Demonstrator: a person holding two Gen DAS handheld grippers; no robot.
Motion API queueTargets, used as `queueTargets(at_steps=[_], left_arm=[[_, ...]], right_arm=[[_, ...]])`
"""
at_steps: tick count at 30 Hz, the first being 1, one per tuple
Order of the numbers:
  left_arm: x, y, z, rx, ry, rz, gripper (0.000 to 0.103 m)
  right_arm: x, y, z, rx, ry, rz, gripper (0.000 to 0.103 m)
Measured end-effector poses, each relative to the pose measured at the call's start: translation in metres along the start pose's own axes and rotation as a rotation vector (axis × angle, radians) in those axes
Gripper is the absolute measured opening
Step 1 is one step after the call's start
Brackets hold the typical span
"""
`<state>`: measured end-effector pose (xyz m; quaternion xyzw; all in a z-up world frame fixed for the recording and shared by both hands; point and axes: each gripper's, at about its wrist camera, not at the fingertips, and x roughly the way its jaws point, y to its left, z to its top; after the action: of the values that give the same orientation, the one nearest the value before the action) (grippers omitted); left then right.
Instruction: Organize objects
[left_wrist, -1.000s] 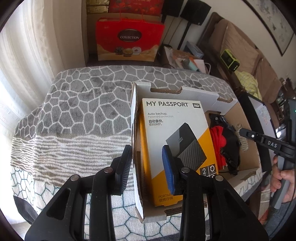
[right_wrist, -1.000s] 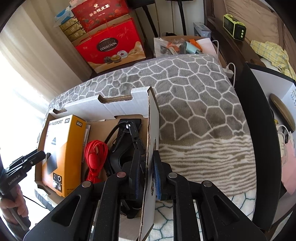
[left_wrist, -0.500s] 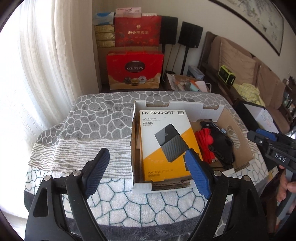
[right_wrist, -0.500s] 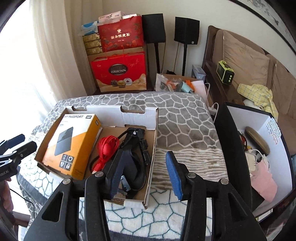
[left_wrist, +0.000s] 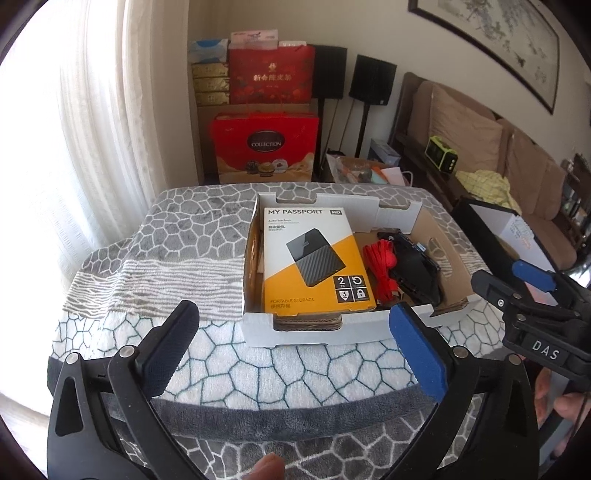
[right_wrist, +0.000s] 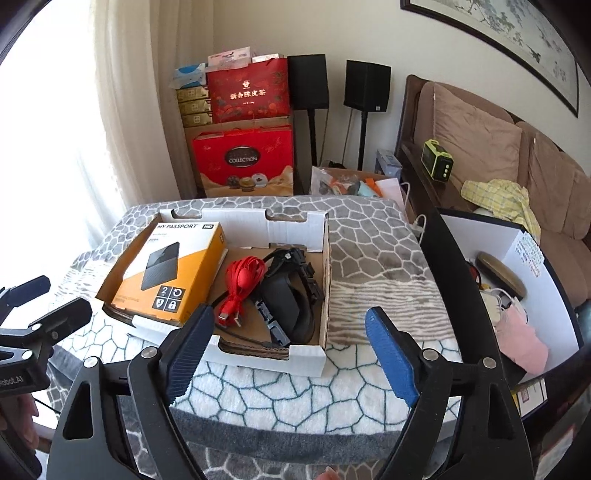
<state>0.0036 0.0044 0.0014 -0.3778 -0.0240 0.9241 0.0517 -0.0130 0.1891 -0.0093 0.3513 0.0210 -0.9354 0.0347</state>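
Observation:
A shallow white cardboard box (left_wrist: 255, 328) sits on the patterned table cover. It holds a yellow-and-white hard drive carton (left_wrist: 314, 258), a red cable (left_wrist: 380, 266) and a black strapped device (left_wrist: 417, 269). My left gripper (left_wrist: 291, 308) hovers in front of the box's near wall, jaws opening wide, nothing between them. My right gripper (right_wrist: 288, 312) hovers in front of the box's (right_wrist: 258, 350) right front corner, its jaws also opening and empty. Each gripper also shows at the edge of the other's view: the right gripper (left_wrist: 517, 280) and the left gripper (right_wrist: 44, 302).
A black-walled white bin (right_wrist: 517, 258) with a pink item stands close to the table's right side. Red gift bags (right_wrist: 243, 162), two speakers and a sofa (right_wrist: 480, 140) lie beyond. The table's near edge is just below both grippers.
Both grippers let go of the box's side walls, drew back toward me and rose. Their jaws went from nearly shut to wide apart. The box stayed in place.

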Motion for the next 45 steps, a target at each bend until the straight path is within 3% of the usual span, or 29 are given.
queueTargets(at_steps=[1,11,15,19,45], left_arm=[[-0.002,0.0,-0.001,-0.001,-0.012,0.006,0.103],[-0.014,-0.001,-0.02,-0.018,-0.027,0.033,0.103],[-0.024,-0.005,-0.026,-0.01,-0.079,0.109,0.103],[-0.029,-0.001,-0.028,-0.054,-0.083,0.05,0.103],[-0.021,0.002,-0.033,-0.063,-0.05,0.073,0.103]], right_arm=[[0.0,0.002,-0.002,-0.007,0.004,-0.02,0.103],[-0.011,-0.003,-0.023,0.041,-0.019,-0.018,0.103],[-0.015,-0.008,-0.028,0.061,-0.019,-0.016,0.103],[-0.021,-0.011,-0.03,0.076,-0.025,-0.012,0.103],[-0.027,-0.002,-0.035,0.062,-0.025,0.001,0.103]])
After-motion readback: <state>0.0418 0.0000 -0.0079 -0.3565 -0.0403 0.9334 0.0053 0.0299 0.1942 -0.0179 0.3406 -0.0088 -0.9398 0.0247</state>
